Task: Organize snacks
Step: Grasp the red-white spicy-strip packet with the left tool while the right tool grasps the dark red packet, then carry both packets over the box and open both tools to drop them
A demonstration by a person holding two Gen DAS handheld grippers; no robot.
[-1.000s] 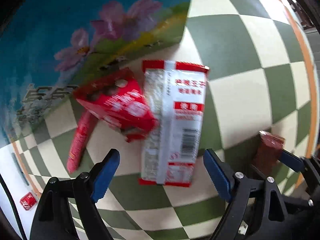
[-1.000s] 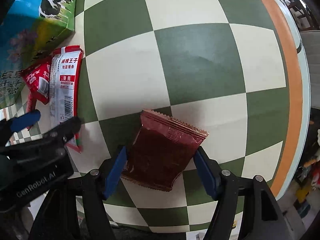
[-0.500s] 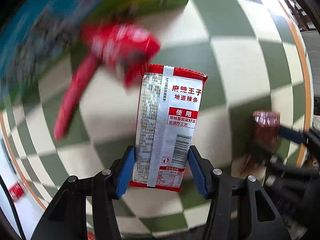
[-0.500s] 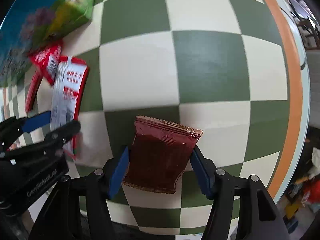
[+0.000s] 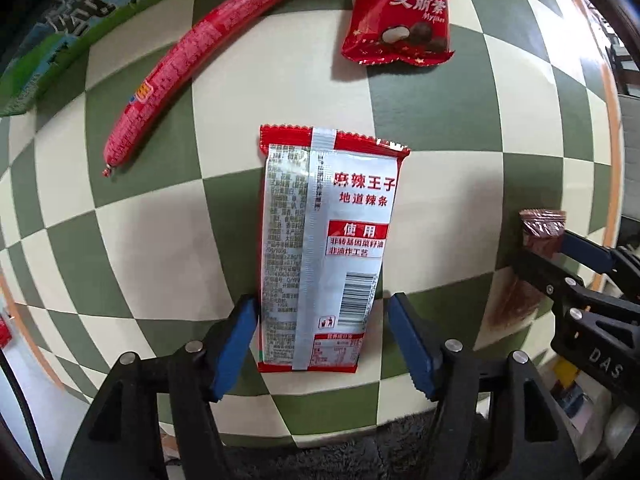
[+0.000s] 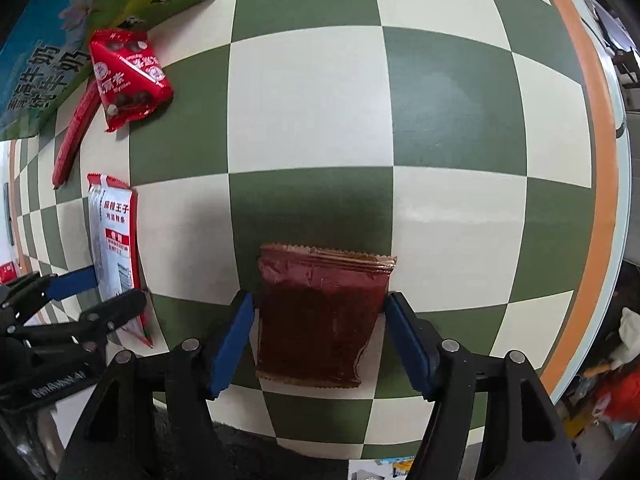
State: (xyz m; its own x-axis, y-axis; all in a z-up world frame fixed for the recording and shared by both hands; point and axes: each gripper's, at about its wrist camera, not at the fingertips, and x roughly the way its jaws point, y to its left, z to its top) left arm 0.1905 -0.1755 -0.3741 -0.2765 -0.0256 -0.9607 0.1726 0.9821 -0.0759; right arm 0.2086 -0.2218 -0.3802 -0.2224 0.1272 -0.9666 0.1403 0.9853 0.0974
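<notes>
A white-and-red spicy-strip packet [image 5: 324, 240] lies flat on the checkered tablecloth [image 5: 440, 128]. Its lower end sits between the fingers of my left gripper [image 5: 322, 308], whose jaws are opening; the left pad is at the packet's edge and the right pad stands clear. A dark red packet [image 6: 320, 320] lies flat between the fingers of my right gripper [image 6: 320, 302]. Its jaws are opening too, the pads close beside the packet's edges. In the right wrist view the spicy-strip packet [image 6: 114, 240] and the left gripper [image 6: 92, 292] show at the left.
A red sausage stick [image 5: 200, 52] and a red chocolate-ball bag [image 5: 400, 12] lie farther back, in front of a blue-green milk box [image 6: 100, 20]. The table's orange border [image 6: 600, 160] curves along the right. The near table edge runs just under both grippers.
My left gripper closed on the spicy-strip packet, drew it away from the red bag and sausage, then widened its jaws. The right gripper turned the dark red packet straighter and loosened.
</notes>
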